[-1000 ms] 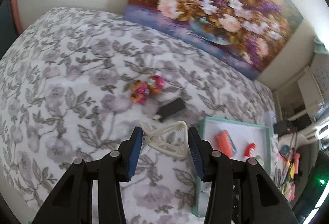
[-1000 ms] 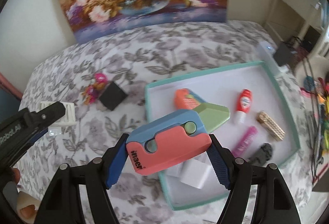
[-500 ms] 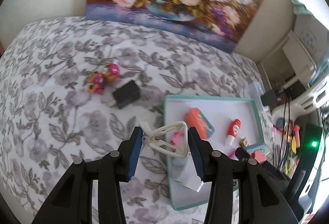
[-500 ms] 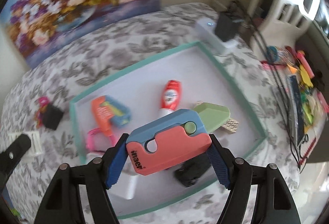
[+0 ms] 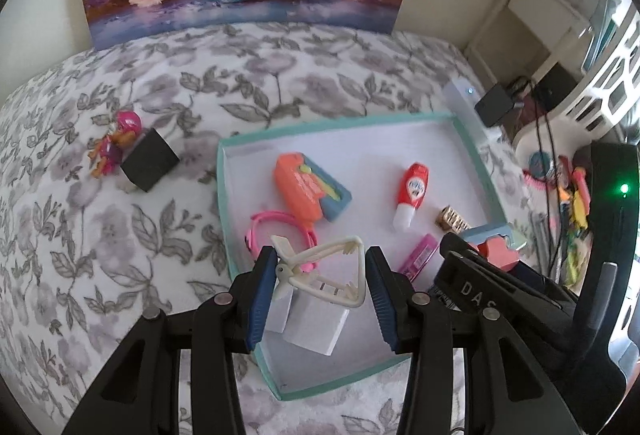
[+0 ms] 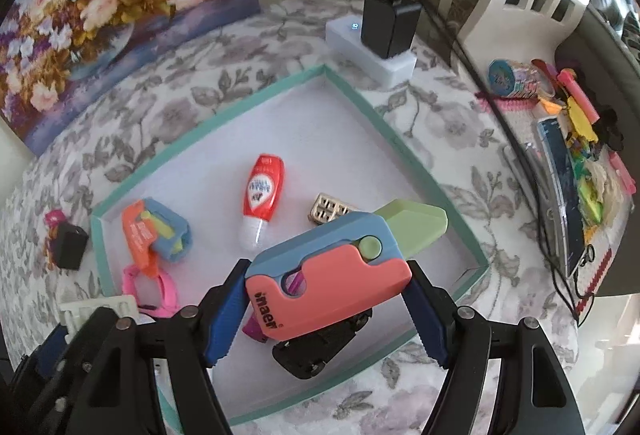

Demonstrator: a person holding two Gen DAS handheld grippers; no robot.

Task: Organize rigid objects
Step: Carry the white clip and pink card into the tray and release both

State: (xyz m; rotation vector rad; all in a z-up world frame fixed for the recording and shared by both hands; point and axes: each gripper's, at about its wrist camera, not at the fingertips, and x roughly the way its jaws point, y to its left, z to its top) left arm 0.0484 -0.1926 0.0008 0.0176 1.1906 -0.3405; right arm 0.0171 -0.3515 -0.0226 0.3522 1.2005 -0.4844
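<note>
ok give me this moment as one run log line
left gripper: shut on white clip | right gripper: shut on toy knife | both over teal tray | phase: about to drop

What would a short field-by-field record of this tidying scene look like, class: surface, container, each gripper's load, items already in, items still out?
surface: floral bedspread
container: teal-rimmed tray
left gripper: shut on white claw hair clip, above tray
right gripper: shut on pink and blue toy knife, above tray
in tray: red tube, orange toy, pink band
still out: black cube, pink figure
</note>
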